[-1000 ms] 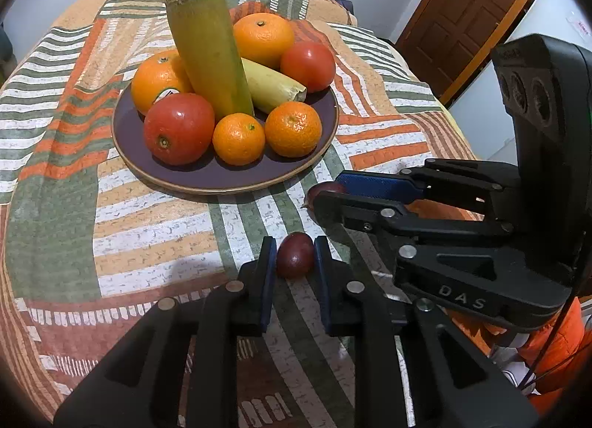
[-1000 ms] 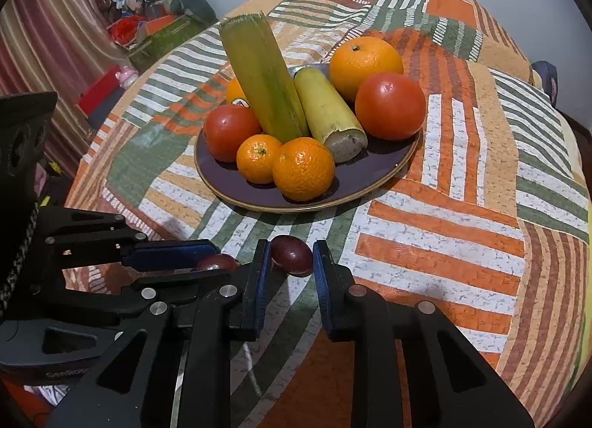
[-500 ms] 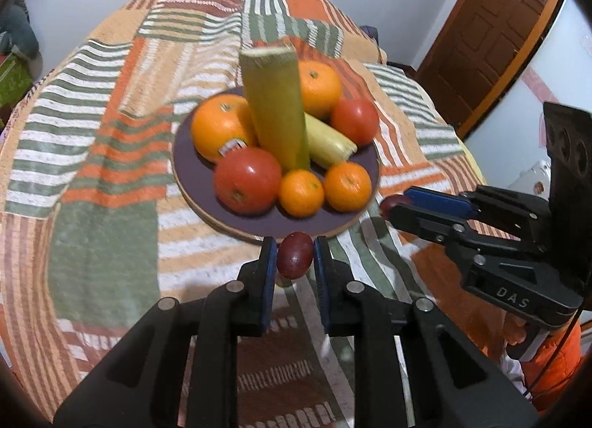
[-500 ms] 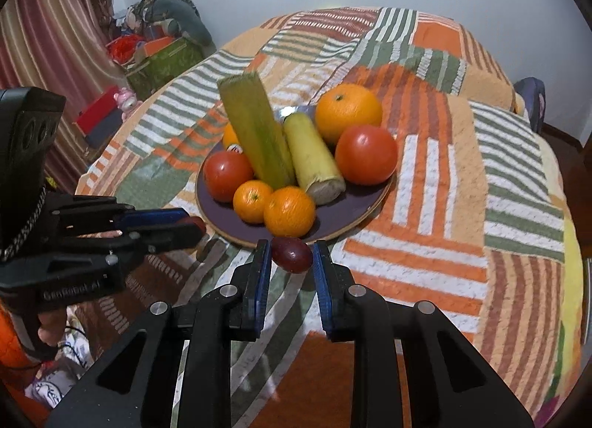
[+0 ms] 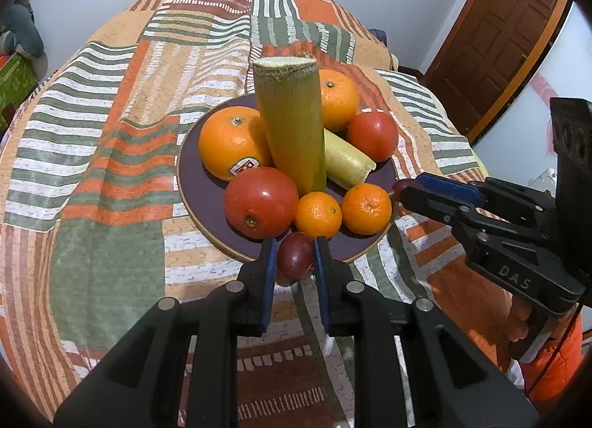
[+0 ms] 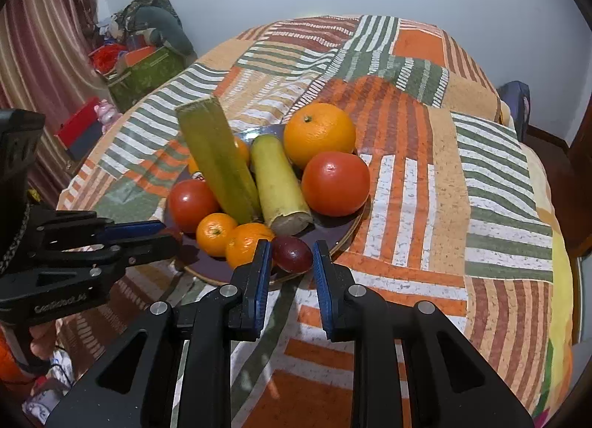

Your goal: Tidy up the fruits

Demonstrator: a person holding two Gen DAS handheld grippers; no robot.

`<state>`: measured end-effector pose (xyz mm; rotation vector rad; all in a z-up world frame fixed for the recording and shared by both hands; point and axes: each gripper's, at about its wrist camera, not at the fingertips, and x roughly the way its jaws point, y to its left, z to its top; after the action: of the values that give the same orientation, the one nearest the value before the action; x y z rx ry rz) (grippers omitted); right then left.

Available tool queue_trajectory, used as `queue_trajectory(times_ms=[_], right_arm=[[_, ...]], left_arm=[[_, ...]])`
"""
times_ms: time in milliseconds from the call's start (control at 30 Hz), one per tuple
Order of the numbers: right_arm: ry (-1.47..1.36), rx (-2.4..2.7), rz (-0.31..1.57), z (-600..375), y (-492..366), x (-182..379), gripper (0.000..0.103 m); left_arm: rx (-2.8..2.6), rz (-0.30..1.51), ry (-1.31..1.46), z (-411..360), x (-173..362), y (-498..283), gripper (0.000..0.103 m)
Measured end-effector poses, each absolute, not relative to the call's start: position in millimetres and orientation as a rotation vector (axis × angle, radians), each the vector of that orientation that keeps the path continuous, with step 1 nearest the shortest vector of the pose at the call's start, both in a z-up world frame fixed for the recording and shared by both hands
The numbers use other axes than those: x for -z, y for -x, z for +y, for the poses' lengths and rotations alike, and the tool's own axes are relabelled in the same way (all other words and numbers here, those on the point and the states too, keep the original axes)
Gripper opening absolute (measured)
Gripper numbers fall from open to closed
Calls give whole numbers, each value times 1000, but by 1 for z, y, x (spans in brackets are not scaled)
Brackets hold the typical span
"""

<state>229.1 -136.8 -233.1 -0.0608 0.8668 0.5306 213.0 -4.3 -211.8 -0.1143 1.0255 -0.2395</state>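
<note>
A purple plate on the patchwork cloth holds two big oranges, two red tomatoes, two mandarins, a leaning green stalk and a pale stalk piece. My left gripper is shut on a small dark red fruit, held over the plate's near rim. My right gripper is shut on a second dark red fruit, also at the near rim, beside a mandarin. Each gripper appears from the side in the other's view: right gripper, left gripper.
The striped patchwork cloth covers a round table and drops off at its edges. A brown door stands to the right. Boxes and soft toys pile up by a striped curtain on the left. An orange sleeve shows behind each gripper.
Both grippers have lifted and moved forward with their dark red fruits, from over the bare cloth to the plate's near rim. The fruits on the plate have not moved.
</note>
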Motion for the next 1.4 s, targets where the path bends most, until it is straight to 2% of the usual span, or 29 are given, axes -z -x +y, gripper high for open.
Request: queue_trajectory(times_ms=[400, 500, 667, 833, 1033, 1400], right_arm=[[34, -519, 896, -138, -237, 244, 22], [36, -517, 899, -139, -238, 244, 22], [35, -502, 889, -141, -237, 240, 23], [25, -491, 848, -148, -229, 224, 23], [20, -481, 747, -158, -204, 185, 23], [-14, -490, 438, -171, -130, 89, 26]], left_arm=[[231, 1036, 108, -6, 219, -215, 20], [227, 1037, 105, -6, 219, -215, 26], [205, 1025, 101, -4, 215, -211, 42], [186, 998, 110, 3, 201, -202, 43], [165, 886, 112, 7, 159, -180, 43], [95, 533, 53, -2, 47, -108, 43]])
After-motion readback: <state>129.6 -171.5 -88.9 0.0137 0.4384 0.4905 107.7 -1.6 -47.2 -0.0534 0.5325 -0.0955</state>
